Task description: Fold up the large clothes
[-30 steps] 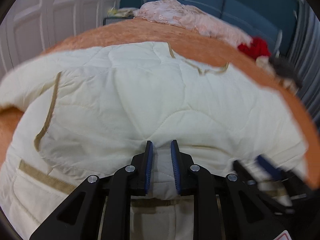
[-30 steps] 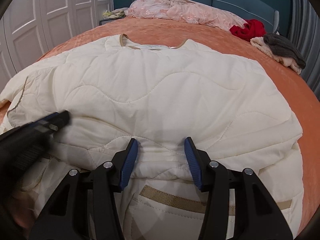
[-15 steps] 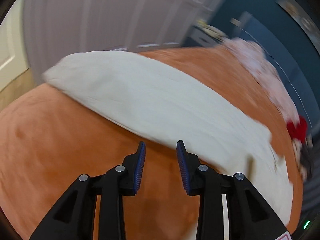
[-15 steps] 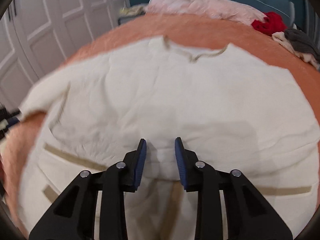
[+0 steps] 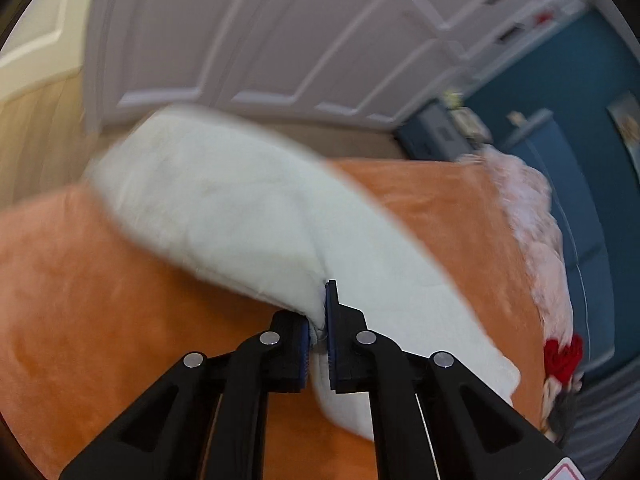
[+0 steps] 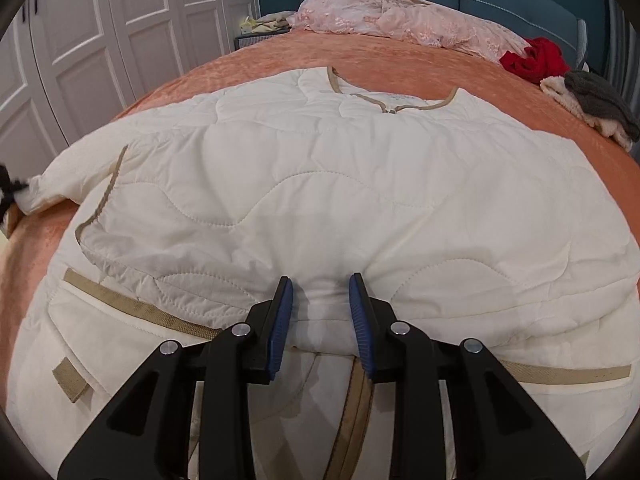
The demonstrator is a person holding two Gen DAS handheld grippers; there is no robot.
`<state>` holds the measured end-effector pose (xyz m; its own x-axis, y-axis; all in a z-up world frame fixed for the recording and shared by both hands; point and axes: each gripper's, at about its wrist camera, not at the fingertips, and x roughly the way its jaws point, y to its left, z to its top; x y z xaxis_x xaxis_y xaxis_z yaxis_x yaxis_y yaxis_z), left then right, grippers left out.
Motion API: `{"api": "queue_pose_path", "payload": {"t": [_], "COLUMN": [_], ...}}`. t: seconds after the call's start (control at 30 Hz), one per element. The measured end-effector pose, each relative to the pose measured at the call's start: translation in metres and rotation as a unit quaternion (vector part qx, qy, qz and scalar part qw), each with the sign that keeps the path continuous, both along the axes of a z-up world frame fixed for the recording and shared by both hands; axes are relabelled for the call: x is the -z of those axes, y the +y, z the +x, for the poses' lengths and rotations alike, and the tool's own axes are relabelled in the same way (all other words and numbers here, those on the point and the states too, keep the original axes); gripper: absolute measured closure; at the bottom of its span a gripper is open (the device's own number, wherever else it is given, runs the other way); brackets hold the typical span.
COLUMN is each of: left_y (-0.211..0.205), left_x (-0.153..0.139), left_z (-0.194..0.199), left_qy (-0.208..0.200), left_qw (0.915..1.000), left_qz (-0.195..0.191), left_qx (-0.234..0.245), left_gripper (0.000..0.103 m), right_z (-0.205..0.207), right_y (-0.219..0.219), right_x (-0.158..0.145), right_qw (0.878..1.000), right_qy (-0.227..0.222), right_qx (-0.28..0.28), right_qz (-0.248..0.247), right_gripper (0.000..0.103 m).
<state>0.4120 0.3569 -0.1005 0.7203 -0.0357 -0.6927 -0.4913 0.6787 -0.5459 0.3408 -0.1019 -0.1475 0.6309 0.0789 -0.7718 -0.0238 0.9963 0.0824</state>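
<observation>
The left gripper [image 5: 318,320] pinches the sleeve of the cream quilted jacket [image 6: 320,184]; the right gripper [image 6: 320,300] rests spread over its folded hem.

The white jacket [image 5: 224,208] is looking smeared and fuzzy in the left view, its sleeve end is hiding between the left hand-held gripper [image 5: 317,334] pads, and its bottom part is running off the picture's lower edge in the right view.
</observation>
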Motion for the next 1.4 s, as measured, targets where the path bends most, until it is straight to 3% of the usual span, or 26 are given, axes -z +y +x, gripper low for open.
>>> {"api": "queue_pose_path", "payload": {"t": [0.13,0.2,0.3,0.4,0.43,0.5,0.53,0.63,0.7,0.83,0.9,0.97,1.07,1.13,1.27,1.37,1.4], "left_y": [-0.059,-0.122,-0.213,-0.317,-0.345,-0.390,-0.408,-0.425,-0.415,-0.362,-0.322,-0.286,-0.236,-0.219,-0.197,-0.202,-0.206], "left_x": [-0.075,-0.124,-0.164,-0.166,-0.157,-0.128,-0.108,-0.062,-0.039,-0.029,-0.029,-0.030,-0.024,-0.015,0.009,0.015,0.015], "left_z": [0.006,0.011,0.003,-0.016,-0.023,-0.037,-0.045,-0.062,-0.073,-0.085,-0.078,-0.065,-0.038,-0.026,-0.003,0.004,0.005], "left_qy": [-0.072,-0.120,-0.155,-0.155,-0.145,-0.113,-0.093,-0.042,-0.021,-0.019,-0.016,-0.008,0.012,0.026,0.052,0.061,0.064], "left_qw": [0.9927,0.9779,0.9514,0.9202,0.9134,0.9023,0.9012,0.9051,0.9088,0.9297,0.9475,0.9615,0.9739,0.9775,0.9792,0.9786,0.9782], "left_qz": [0.063,0.099,0.121,0.120,0.119,0.103,0.088,0.051,-0.004,-0.045,-0.053,-0.072,-0.103,-0.115,-0.142,-0.140,-0.137], "left_qx": [0.074,0.140,0.237,0.339,0.361,0.403,0.414,0.420,0.417,0.365,0.315,0.265,0.202,0.175,0.135,0.138,0.142], "left_gripper": [0.101,0.101,0.100,0.099,0.093,0.068,0.051,0.049,0.049,0.049,0.049,0.049,0.049,0.050,0.052,0.053,0.054], "right_z": [-0.008,-0.017,-0.045,-0.071,-0.079,-0.093,-0.100,-0.114,-0.117,-0.111,-0.101,-0.085,-0.059,-0.039,0.000,0.031,0.042], "right_y": [-0.003,-0.009,-0.024,-0.046,-0.056,-0.075,-0.087,-0.115,-0.128,-0.138,-0.136,-0.130,-0.114,-0.096,-0.055,-0.033,-0.026], "right_x": [-0.008,-0.017,-0.032,-0.043,-0.045,-0.047,-0.048,-0.047,-0.047,-0.056,-0.063,-0.071,-0.085,-0.096,-0.108,-0.095,-0.086], "right_qw": [1.000,0.999,0.997,0.995,0.994,0.992,0.991,0.989,0.988,0.987,0.987,0.987,0.988,0.990,0.993,0.997,0.998], "right_qy": [-0.009,-0.016,-0.031,-0.041,-0.040,-0.037,-0.035,-0.025,-0.023,-0.033,-0.046,-0.058,-0.068,-0.075,-0.072,-0.044,-0.030], "right_qx": [0.005,0.013,0.026,0.047,0.057,0.077,0.088,0.111,0.118,0.117,0.108,0.097,0.077,0.060,0.044,0.046,0.050], "right_qz": [0.013,0.035,0.068,0.083,0.087,0.091,0.093,0.096,0.097,0.107,0.107,0.110,0.113,0.106,0.077,0.046,0.035], "right_gripper": [0.075,0.074,0.074,0.074,0.074,0.073,0.073,0.073,0.072,0.060,0.047,0.046,0.044,0.037,0.009,0.010,0.014]}}
